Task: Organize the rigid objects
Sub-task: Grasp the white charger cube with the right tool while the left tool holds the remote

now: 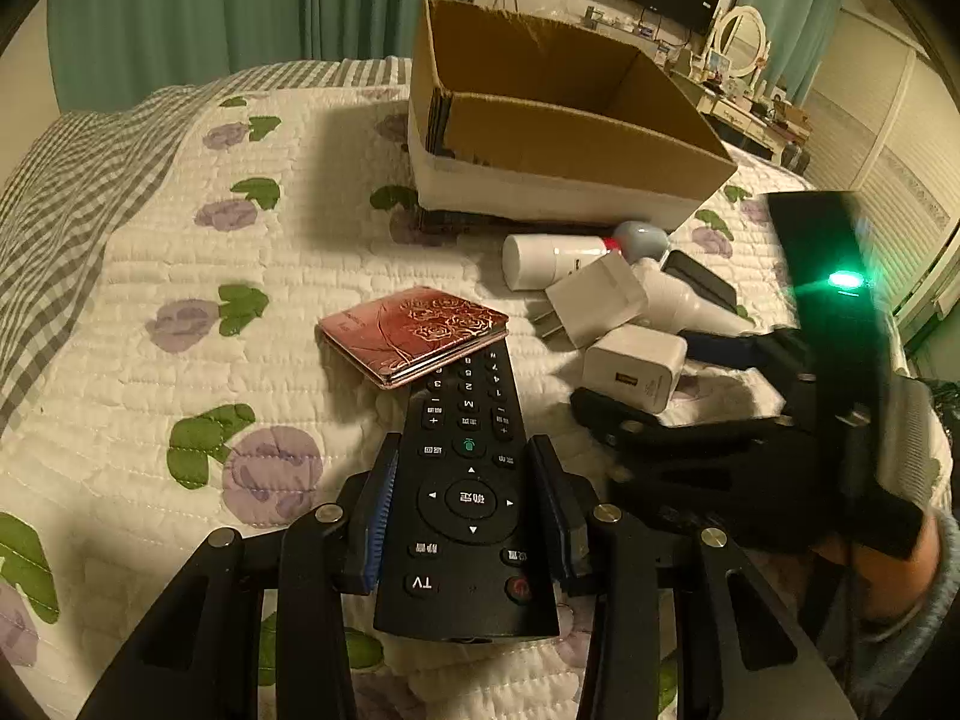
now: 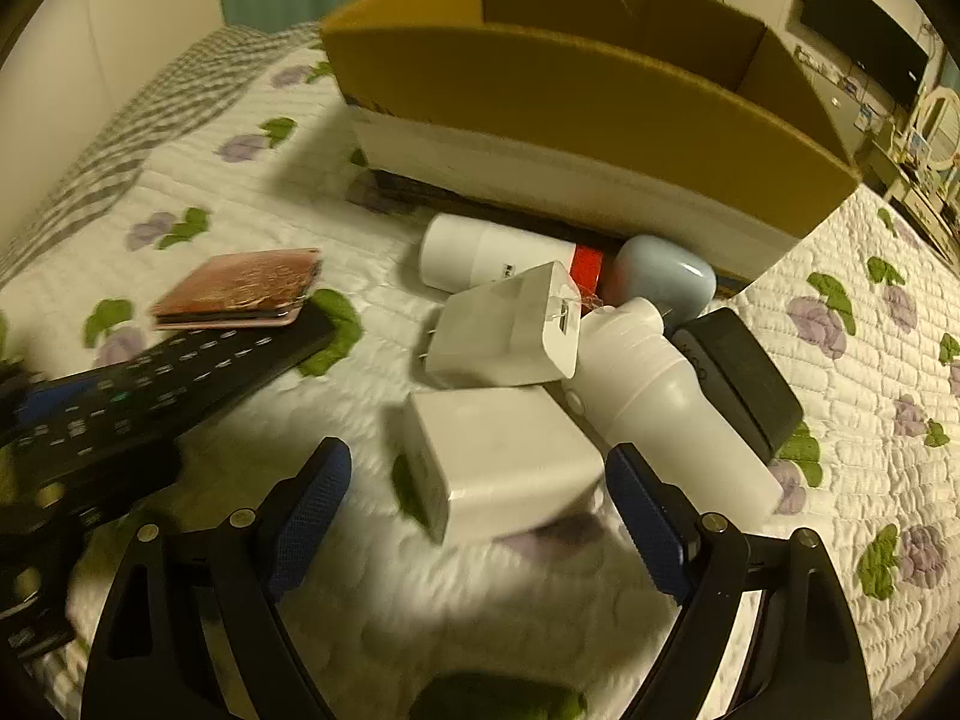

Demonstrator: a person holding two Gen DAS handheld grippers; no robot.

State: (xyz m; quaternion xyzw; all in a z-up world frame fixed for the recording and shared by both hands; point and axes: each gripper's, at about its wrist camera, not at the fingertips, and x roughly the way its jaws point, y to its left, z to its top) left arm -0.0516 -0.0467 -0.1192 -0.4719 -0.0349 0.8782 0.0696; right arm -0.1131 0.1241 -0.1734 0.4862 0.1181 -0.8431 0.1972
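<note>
My left gripper (image 1: 471, 510) is shut on a black TV remote (image 1: 465, 504), whose far end lies against a red patterned wallet (image 1: 414, 333). My right gripper (image 2: 480, 504) is open, its blue pads either side of a white charger block (image 2: 498, 456) on the quilt; it also shows in the left wrist view (image 1: 636, 363). A second white charger (image 2: 510, 324), a white bottle (image 2: 654, 396), a white tube (image 2: 492, 252), a pale blue egg-shaped object (image 2: 666, 276) and a black case (image 2: 744, 384) lie bunched in front of an open cardboard box (image 2: 576, 96).
Everything lies on a bed with a white quilt with a purple flower print (image 1: 180, 324). A grey checked blanket (image 1: 54, 192) covers the far left. Green curtains, a wall TV and a dresser with a mirror (image 1: 741, 39) stand beyond the bed.
</note>
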